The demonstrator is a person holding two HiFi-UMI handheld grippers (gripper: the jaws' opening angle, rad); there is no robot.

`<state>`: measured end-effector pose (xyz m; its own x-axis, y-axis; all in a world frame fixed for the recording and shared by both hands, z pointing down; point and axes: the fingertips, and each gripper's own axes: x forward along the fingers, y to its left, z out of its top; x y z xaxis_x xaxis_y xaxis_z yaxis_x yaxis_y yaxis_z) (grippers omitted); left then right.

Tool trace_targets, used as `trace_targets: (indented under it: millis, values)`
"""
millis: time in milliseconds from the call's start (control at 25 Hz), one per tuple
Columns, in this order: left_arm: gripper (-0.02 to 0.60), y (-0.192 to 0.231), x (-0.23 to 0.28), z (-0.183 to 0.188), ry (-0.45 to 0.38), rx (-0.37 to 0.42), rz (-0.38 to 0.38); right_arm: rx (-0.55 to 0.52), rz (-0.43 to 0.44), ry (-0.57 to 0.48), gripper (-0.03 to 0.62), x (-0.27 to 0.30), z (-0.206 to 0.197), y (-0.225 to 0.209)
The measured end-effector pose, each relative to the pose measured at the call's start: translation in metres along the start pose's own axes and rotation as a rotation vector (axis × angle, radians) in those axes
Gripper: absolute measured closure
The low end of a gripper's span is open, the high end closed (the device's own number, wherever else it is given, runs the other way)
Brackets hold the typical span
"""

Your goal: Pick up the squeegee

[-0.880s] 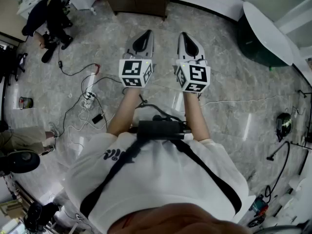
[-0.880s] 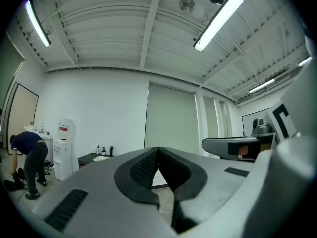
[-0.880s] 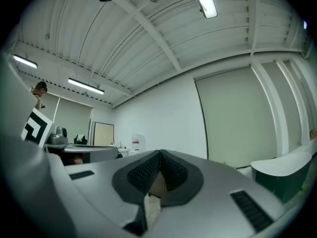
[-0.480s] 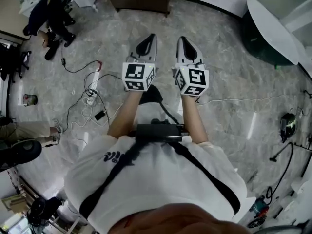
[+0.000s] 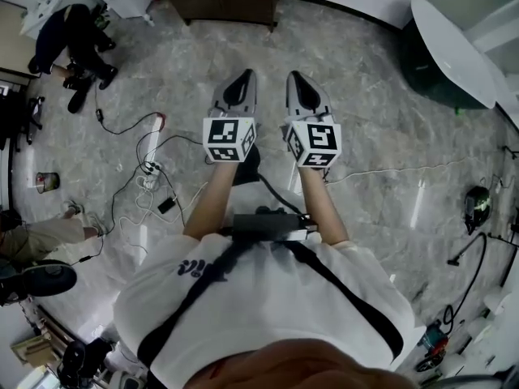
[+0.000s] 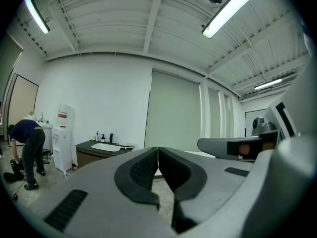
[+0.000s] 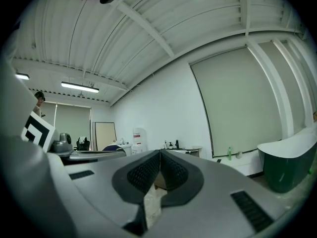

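Observation:
No squeegee shows in any view. In the head view my left gripper [image 5: 241,78] and right gripper [image 5: 293,79] are held side by side at chest height above a grey marble floor [image 5: 365,120], both pointing level and forward. Each is shut with nothing between its jaws. In the left gripper view the left gripper [image 6: 158,150] has its dark pads meeting at the tips. The right gripper [image 7: 160,154] looks the same in the right gripper view, tips together and empty.
A dark vanity cabinet with a sink [image 6: 101,150] stands ahead by the white wall. A green-and-white bathtub [image 5: 442,51] is at the right. Cables and a power strip [image 5: 147,164] lie on the floor at left. A person [image 5: 73,39] bends over at far left.
Both grippers stay shut and side by side, drifting slightly nearer each other in the head view. The floor has shifted a little in frame.

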<state>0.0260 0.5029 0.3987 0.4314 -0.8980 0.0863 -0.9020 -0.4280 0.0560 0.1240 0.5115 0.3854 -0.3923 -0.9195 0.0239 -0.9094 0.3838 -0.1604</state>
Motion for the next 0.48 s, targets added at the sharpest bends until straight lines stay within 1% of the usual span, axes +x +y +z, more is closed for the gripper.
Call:
trace_targets:
  millis: [120,280,480]
  values:
    - [0.569,0.035,0.043,0.003,-0.002,-0.015,0.004,-0.007,0.000,0.006,0.586,0.052,0.005,-0.008]
    - [0.569,0.093,0.099,0.020,-0.011,-0.014,0.027,-0.021,0.008,0.014,0.586,0.131,0.017,-0.015]
    - [0.569,0.178,0.147,0.036,-0.014,-0.032,0.035,-0.034,0.007,0.036,0.586,0.224,0.017,0.000]
